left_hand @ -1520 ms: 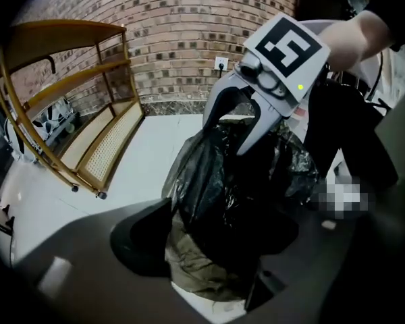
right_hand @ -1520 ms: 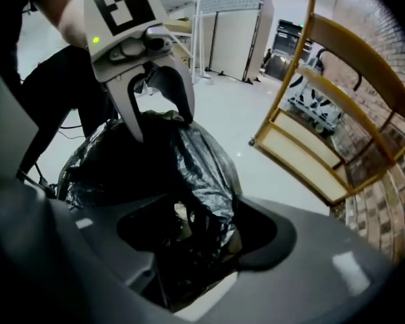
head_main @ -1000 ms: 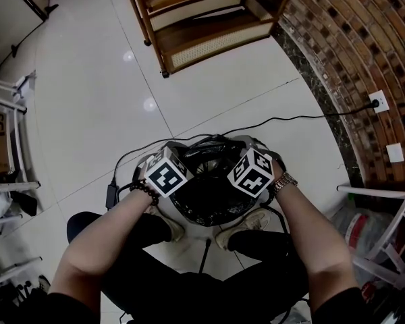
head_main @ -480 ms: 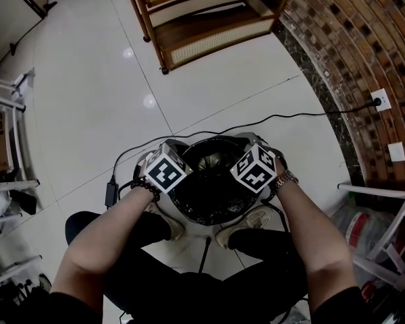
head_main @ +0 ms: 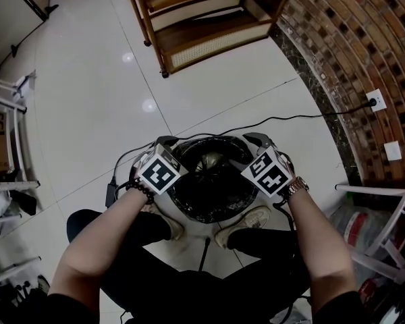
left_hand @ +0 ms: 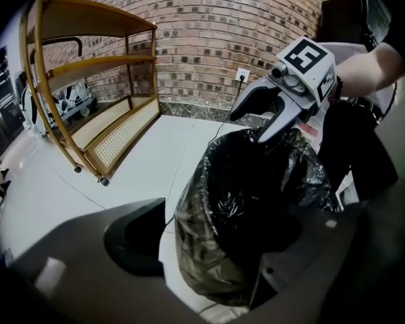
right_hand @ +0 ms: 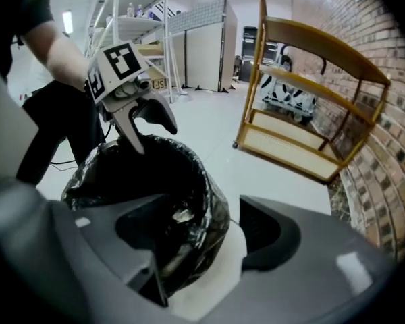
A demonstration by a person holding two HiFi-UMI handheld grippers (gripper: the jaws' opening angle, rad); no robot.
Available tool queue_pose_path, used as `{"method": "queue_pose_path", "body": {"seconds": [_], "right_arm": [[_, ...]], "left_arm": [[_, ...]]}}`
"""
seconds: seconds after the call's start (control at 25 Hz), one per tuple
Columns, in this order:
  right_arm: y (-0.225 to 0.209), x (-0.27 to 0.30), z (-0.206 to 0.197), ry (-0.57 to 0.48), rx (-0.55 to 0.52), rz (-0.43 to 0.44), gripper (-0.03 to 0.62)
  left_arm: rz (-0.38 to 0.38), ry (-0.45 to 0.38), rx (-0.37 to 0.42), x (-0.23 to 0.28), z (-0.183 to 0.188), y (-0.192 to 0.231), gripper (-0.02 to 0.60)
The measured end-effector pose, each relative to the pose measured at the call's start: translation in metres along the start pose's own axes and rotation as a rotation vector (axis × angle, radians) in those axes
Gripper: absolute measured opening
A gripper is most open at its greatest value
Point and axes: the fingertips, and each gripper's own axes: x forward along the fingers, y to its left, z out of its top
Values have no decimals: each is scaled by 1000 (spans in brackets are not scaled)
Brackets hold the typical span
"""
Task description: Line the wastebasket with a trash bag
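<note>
The black trash bag [head_main: 209, 198] lines the upright wastebasket [right_hand: 212, 265] at the head view's lower centre, its mouth facing up. The left gripper [right_hand: 155, 140] and right gripper [left_hand: 248, 128] flank it. Their jaws have just opened wide, released, and straddle the bagged rim without gripping.

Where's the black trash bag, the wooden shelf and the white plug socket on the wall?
Black plastic trash bag [head_main: 206, 198]: head view, on its dark inside.
Brown wooden shelf unit [head_main: 216, 42]: head view, on its woven lower panel.
White wall socket [head_main: 378, 101]: head view, on its faceplate.
</note>
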Motion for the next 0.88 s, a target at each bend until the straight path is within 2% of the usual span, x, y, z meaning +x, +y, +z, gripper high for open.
{"method": "queue_pose_path", "body": {"seconds": [0.12,0.24,0.4,0.48,0.64,0.72,0.8,0.88], "right_arm": [[9,-16,-14,4,98,17,318],[12,-36,-31,-20,317,22,318],[20,-59,-50,-83,671,-29,316],[34,-59,-64,-71,795,-51,316],[60,-46,-96,-19,967,-88,316],[70,-39,-107,-20,1034,-78,314],[79,-33,-114,-30,1096,-61,261],[86,-28,-117,-56,1164,-28,261]], "left_arm": [[40,14,-18,-16,-4,7,359],[42,4,-82,-30,-9,3,359],[38,-53,-287,-45,-16,-8,352],[31,-59,-372,-44,-24,-17,348],[30,-28,-450,-33,-43,-28,344],[23,-15,-467,-28,-51,-33,338],[14,-11,-489,-23,-57,-36,326],[8,-17,-515,-18,-61,-36,322]]}}
